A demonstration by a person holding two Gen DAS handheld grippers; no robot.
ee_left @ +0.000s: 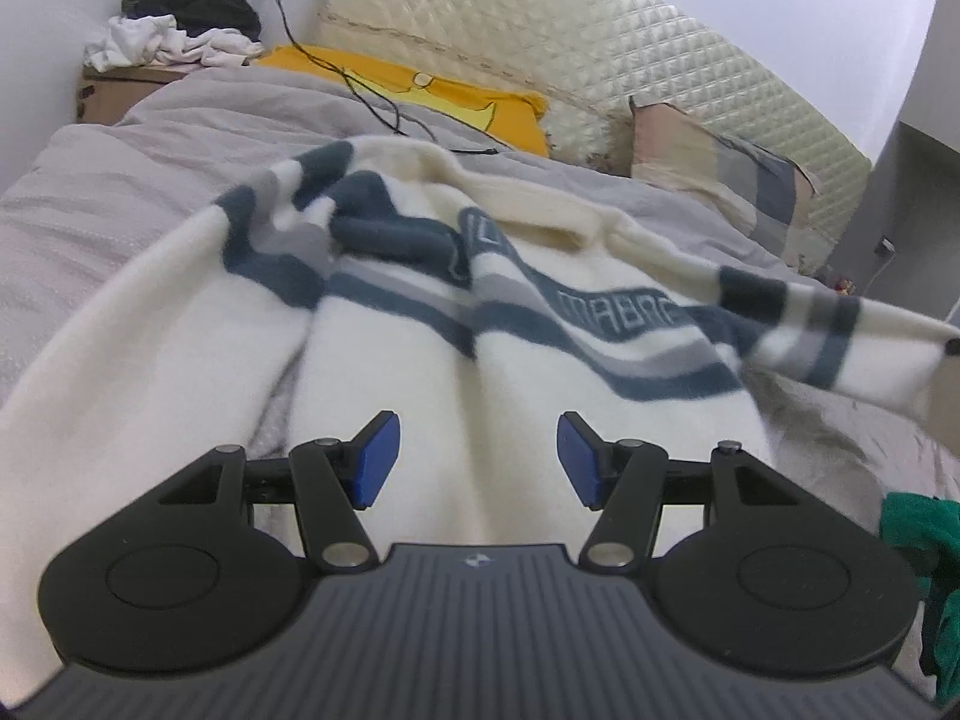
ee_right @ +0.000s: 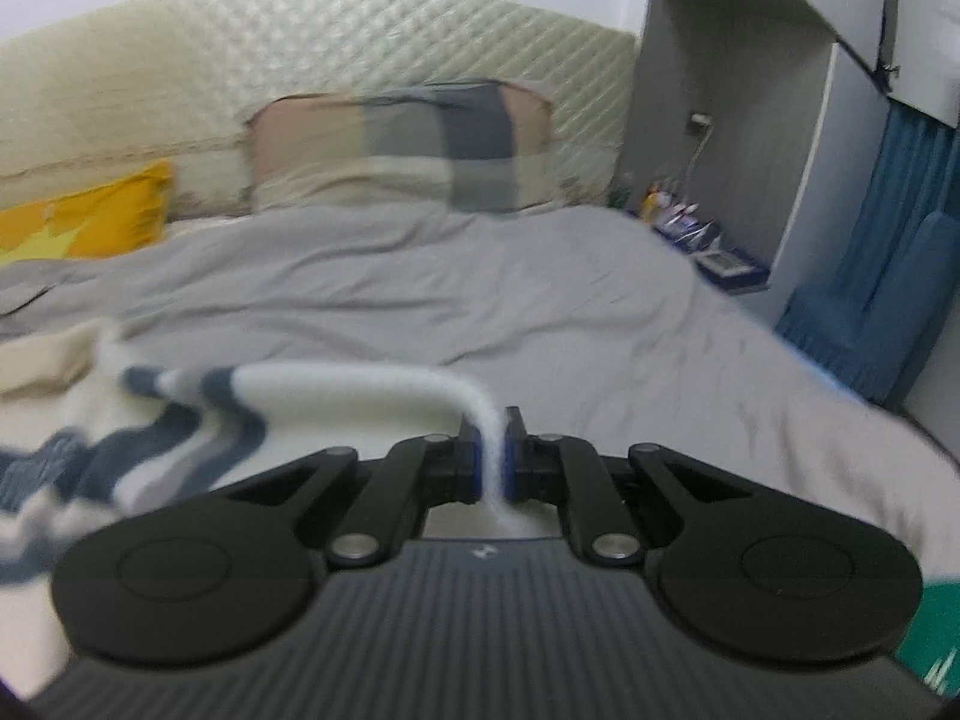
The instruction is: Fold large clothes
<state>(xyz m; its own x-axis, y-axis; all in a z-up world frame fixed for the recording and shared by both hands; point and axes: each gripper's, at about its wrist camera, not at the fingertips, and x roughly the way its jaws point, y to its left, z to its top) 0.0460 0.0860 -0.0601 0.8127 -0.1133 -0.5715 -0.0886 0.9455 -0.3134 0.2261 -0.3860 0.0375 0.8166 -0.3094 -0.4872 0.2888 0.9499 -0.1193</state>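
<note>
Now sweater (ee_right: 360, 387) edge between right jaws.

the sweater (ee_left: 390, 324) lies on the bed (ee_left: 108, 192), its sleeve (ee_right: 336, 390) stretching right into the right gripper (ee_right: 493, 450); pillows (ee_right: 396, 144) stand behind, against the headboard (ee_left: 540, 36).

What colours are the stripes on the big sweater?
Dark blue and grey stripes on the cream-white sweater; the left wrist view shows them best.
</note>
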